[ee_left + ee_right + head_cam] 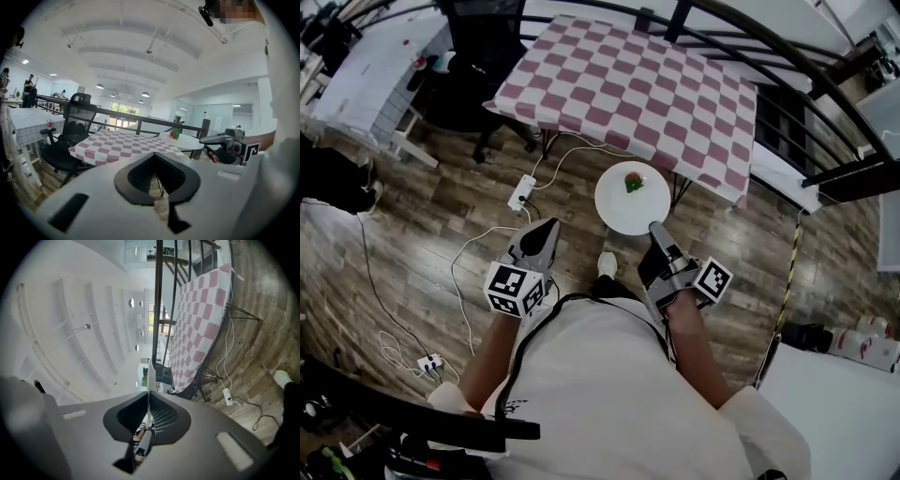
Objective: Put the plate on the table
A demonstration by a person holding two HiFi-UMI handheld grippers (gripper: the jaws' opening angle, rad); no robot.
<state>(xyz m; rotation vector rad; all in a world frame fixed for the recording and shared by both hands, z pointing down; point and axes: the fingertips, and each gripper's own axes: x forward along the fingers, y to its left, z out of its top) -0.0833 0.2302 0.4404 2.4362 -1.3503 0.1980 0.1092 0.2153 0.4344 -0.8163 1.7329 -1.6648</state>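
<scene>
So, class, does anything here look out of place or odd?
Yes: loose cables and a power strip sprawl over the floor by the table. The plate hangs over the floor, pinched by the right claw.

— Bright or dim?
— Bright, evenly lit from ceiling lamps (99,86) near 10 o'clock in the left gripper view; soft shadows only, slight washout on the plate (633,199).
— Sharp?
— Sharp centrally; bent hard by fisheye, blackened at corners, blurred close to the lens at 6 o'clock.

Round white plate (623,211), level, near rim pinched in right tongs (656,228), just short of the checkered counter (637,89).
</scene>
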